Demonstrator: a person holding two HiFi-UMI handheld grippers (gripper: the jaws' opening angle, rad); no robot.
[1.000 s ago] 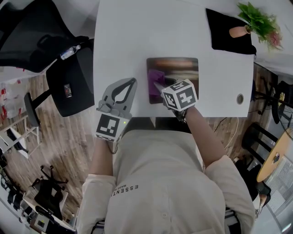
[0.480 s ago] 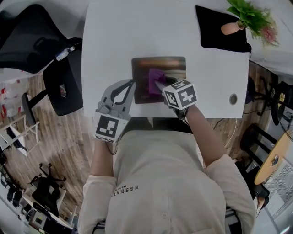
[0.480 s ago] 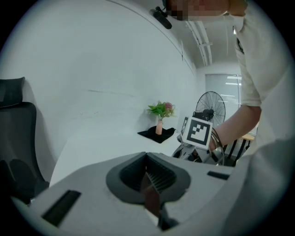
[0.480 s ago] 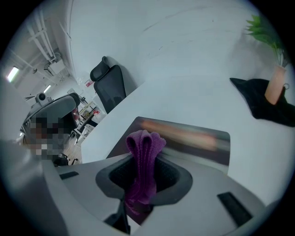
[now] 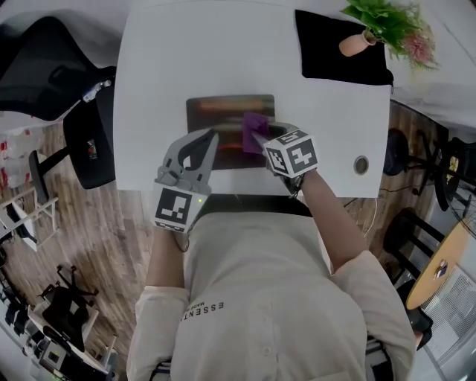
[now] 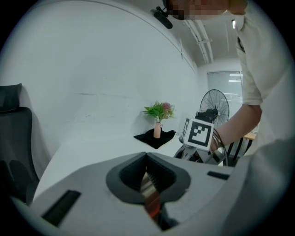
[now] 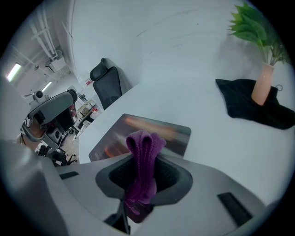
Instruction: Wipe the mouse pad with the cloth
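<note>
A dark mouse pad (image 5: 219,119) with a blurred orange print lies on the white table (image 5: 171,59), near its front edge. My right gripper (image 5: 258,138) is shut on a folded purple cloth (image 5: 255,124), which rests on the right part of the pad. In the right gripper view the cloth (image 7: 142,154) sticks up out of the jaws in front of the pad (image 7: 173,131). My left gripper (image 5: 210,136) is shut, its tip over the pad's near left part. Through its jaws (image 6: 146,173) only a sliver of pad shows.
A black cloth (image 5: 335,48) with a small vase (image 5: 349,43) and green plant (image 5: 383,18) sits at the table's far right. A round cable hole (image 5: 361,164) is near the right front corner. A black office chair (image 5: 82,126) stands left of the table.
The cloth in my right gripper has gone from the pad's left part to its right part. My left gripper, earlier beside the pad's left edge, now has its tip over the pad.
</note>
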